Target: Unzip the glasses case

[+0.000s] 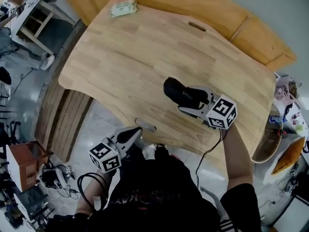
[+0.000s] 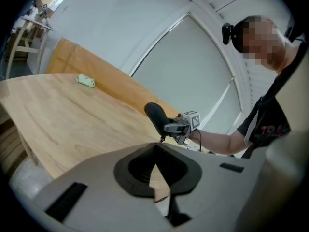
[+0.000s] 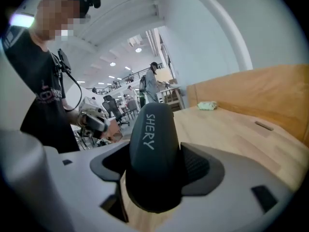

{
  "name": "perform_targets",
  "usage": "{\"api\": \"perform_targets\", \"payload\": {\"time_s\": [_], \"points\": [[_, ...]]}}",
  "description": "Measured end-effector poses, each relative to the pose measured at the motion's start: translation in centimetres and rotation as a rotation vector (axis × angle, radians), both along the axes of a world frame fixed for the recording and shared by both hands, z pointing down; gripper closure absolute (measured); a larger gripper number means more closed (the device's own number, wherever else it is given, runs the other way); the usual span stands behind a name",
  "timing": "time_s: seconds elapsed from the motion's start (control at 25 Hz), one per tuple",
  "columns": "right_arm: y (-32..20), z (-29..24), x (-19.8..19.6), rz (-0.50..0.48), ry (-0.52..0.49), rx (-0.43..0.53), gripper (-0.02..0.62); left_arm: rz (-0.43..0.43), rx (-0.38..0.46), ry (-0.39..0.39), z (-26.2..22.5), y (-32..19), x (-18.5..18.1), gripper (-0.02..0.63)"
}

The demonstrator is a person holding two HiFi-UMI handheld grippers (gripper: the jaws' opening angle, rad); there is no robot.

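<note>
Over the table, the right gripper pinches the black glasses case; the left gripper is pressed together, empty.

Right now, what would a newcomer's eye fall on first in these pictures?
The black glasses case stands out first, clamped in the right tool and held up over the near right part of the wooden table. The left tool sits shut and empty at the table's near edge. A small pale green cloth lies alone at the far end.
</note>
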State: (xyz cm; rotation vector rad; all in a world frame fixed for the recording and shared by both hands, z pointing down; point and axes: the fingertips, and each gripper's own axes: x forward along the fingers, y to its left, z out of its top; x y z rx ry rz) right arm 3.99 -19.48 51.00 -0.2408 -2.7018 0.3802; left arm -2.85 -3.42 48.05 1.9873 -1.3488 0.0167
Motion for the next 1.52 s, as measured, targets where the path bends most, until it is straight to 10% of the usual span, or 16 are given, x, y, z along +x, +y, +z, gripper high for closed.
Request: {"api": "perform_targets", "payload": {"time_s": [0.28,0.48,0.8,1.08,1.32,1.52], "points": [[5.7,-7.3,1.7,-0.1,-0.139,0.001,0.252,0.17,0.126,0.162,-4.1,-2.5,0.0,0.603],[9.2,-8.4,3.1,-0.254,0.036,0.313,0.252,0.417,0.219,0.237,-6.7,-2.3,1.4,0.457],[12.8,-9.6,3.3,-0.331,0.251,0.736,0.252,0.79,0.343,-0.314,-6.8,-1.5,1.7,0.44],[15.6,-10.1,2.5,-0.407,0.363,0.907,0.252,1.108,0.419,-0.734,-5.3,0.2,1.8,0.439],[17.9,-10.5,1.6,-0.485,0.411,0.958,0.252,1.313,0.495,-0.906,-4.8,2.1,2.2,0.439],[19.5,-11.1,0.4,-0.534,0.417,0.968,0.252,1.432,0.518,-0.849,-5.6,4.2,2.4,0.44]]}}
